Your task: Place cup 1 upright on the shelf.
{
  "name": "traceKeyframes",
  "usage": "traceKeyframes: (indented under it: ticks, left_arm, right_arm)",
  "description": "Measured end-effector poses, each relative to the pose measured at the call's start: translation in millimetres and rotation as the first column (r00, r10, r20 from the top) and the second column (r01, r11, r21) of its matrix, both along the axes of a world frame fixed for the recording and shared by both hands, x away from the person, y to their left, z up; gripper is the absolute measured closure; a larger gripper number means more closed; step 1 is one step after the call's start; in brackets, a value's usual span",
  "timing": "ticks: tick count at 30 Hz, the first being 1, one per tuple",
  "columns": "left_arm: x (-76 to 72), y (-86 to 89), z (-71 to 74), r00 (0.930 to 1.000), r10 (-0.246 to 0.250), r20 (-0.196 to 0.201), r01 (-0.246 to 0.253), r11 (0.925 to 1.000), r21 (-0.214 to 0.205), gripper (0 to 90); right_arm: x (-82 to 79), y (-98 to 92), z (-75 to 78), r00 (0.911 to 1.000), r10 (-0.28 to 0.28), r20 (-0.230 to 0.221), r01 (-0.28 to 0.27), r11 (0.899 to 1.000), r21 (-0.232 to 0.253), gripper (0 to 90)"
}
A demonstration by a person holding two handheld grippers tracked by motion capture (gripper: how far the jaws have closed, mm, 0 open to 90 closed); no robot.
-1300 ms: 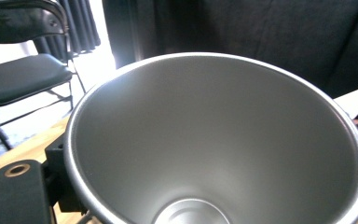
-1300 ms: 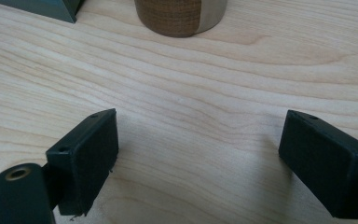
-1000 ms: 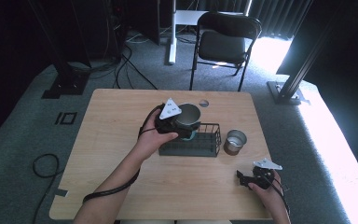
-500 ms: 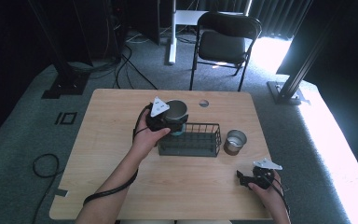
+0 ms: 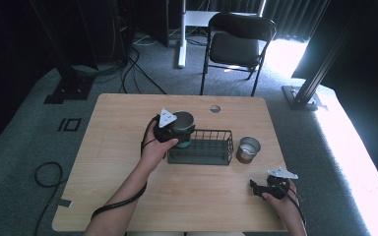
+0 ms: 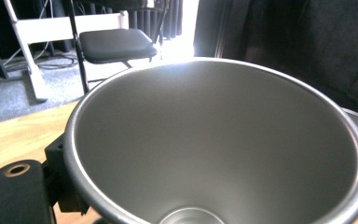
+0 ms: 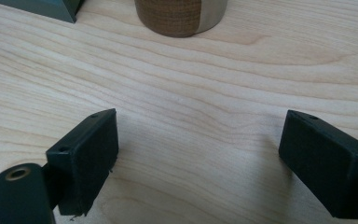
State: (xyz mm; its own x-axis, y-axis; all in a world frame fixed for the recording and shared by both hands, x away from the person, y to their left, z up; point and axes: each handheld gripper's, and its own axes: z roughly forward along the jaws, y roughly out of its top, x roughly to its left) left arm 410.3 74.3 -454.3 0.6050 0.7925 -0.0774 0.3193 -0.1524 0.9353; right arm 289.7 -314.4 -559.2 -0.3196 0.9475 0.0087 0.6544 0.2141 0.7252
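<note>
Cup (image 5: 183,124) moving is the job now — left hand-held gripper (image 5: 170,129) grips it over the basket's (image 5: 202,152) left end. Next, lower it gently. Right hand-held gripper (image 7: 200,163) rests wide open.

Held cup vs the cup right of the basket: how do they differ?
The held cup is clamped in the left hand-held gripper at the wire basket's left end; the other cup stands free on the table, right of the basket. The held cup looks bigger and has a teal lower band; the other cup has a brown one. Both are open-topped metal cups, upright.
</note>
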Motion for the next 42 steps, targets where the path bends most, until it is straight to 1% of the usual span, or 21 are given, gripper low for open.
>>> traceKeyframes:
  ticks: [1, 8, 10, 12, 16, 19, 24, 25, 27, 28, 29, 30, 31, 32, 33, 35, 37, 40, 42]
  left_arm:
    - [-0.4, -0.5, -2.4, 1.0000, -0.005, -0.001, 0.005, 1.0000, 0.007, 13.7]
    - [-1.3, -1.1, -15.4, 0.9999, 0.000, -0.017, 0.000, 1.0000, 0.008, 13.6]
    - [-1.1, -0.3, -17.6, 0.9999, -0.001, -0.017, 0.001, 1.0000, 0.001, 13.6]
    - [-0.8, 0.3, -19.0, 0.9999, -0.001, -0.014, 0.001, 1.0000, 0.009, 13.6]
    - [-0.1, -0.2, -21.8, 1.0000, 0.000, -0.004, 0.001, 1.0000, 0.001, 13.6]
    - [0.6, -0.9, -22.3, 1.0000, -0.003, 0.006, 0.003, 1.0000, 0.009, 13.6]
    - [0.1, -2.6, -21.4, 0.9999, -0.012, 0.008, 0.011, 0.9994, 0.032, 13.4]
    - [-0.2, -3.1, -20.8, 0.9999, -0.017, 0.002, 0.017, 0.9991, 0.039, 13.1]
    - [-0.7, -4.0, -20.0, 0.9996, -0.029, -0.008, 0.029, 0.9984, 0.049, 9.2]
    - [-1.1, -4.5, -19.7, 0.9992, -0.038, -0.012, 0.039, 0.9976, 0.058, 9.2]
    - [-1.5, -4.8, -19.7, 0.9993, -0.036, -0.013, 0.037, 0.9973, 0.064, 8.5]
    - [-1.6, -4.7, -19.5, 0.9993, -0.036, -0.010, 0.037, 0.9972, 0.065, 5.3]
    - [-1.8, -4.5, -19.2, 0.9990, -0.043, -0.012, 0.044, 0.9973, 0.059, 4.3]
    - [-1.9, -3.8, -18.7, 0.9991, -0.038, -0.017, 0.039, 0.9981, 0.049, 4.0]
    - [-1.9, -2.8, -18.0, 0.9992, -0.037, -0.014, 0.038, 0.9983, 0.045, 3.3]
    - [-2.7, -1.5, -16.6, 0.9993, -0.033, -0.017, 0.034, 0.9983, 0.047, 3.1]
    - [-4.1, -0.3, -15.5, 0.9989, -0.039, -0.028, 0.040, 0.9980, 0.049, 3.1]
    - [-6.7, 1.6, -13.1, 0.9989, -0.041, -0.021, 0.042, 0.9973, 0.060, 3.1]
    - [-8.4, 3.4, -11.1, 0.9987, -0.045, -0.022, 0.046, 0.9978, 0.048, 3.0]
  right_arm:
    - [0.0, 0.0, 0.0, 1.0000, 0.000, 0.000, 0.000, 1.000, 0.000, 11.4]
    - [0.0, 0.0, 0.0, 1.0000, 0.000, 0.000, 0.000, 1.000, 0.000, 11.4]
    - [0.0, 0.0, 0.0, 1.0000, 0.000, 0.000, 0.000, 1.000, 0.000, 11.4]
    - [0.0, 0.0, 0.0, 1.0000, 0.000, 0.000, 0.000, 1.000, 0.000, 11.4]
    - [0.0, 0.0, 0.0, 1.0000, 0.000, 0.000, 0.000, 1.000, 0.000, 11.4]
    - [0.0, 0.0, 0.0, 1.0000, 0.000, 0.000, 0.000, 1.000, 0.000, 11.4]
    - [0.0, 0.0, 0.0, 1.0000, 0.000, 0.000, 0.000, 1.000, 0.000, 11.4]
    - [0.0, 0.0, 0.0, 1.0000, 0.000, 0.000, 0.000, 1.000, 0.000, 11.4]
    - [0.0, 0.0, 0.0, 1.0000, 0.000, 0.000, 0.000, 1.000, 0.000, 11.4]
    - [0.0, 0.0, 0.0, 1.0000, 0.000, 0.000, 0.000, 1.000, 0.000, 11.4]
    - [0.0, 0.1, 0.0, 1.0000, 0.000, 0.000, 0.000, 1.000, 0.000, 11.4]
    - [0.0, 0.0, 0.0, 1.0000, 0.000, 0.000, 0.000, 1.000, 0.000, 11.4]
    - [0.0, 0.0, 0.0, 1.0000, 0.000, 0.000, 0.000, 1.000, 0.000, 11.4]
    - [0.0, 0.0, 0.0, 1.0000, 0.000, 0.000, 0.000, 1.000, 0.000, 11.4]
    - [0.0, 0.0, 0.0, 1.0000, 0.000, 0.000, 0.000, 1.000, 0.000, 11.4]
    - [0.0, 0.0, 0.0, 1.0000, 0.000, 0.000, 0.000, 1.000, 0.000, 11.4]
    - [0.0, 0.0, 0.0, 1.0000, 0.000, 0.000, 0.000, 1.000, 0.000, 11.4]
    - [0.0, 0.0, 0.0, 1.0000, 0.000, 0.000, 0.000, 1.000, 0.000, 11.4]
    - [0.0, 0.0, 0.1, 1.0000, 0.000, 0.000, 0.000, 1.000, 0.000, 11.4]
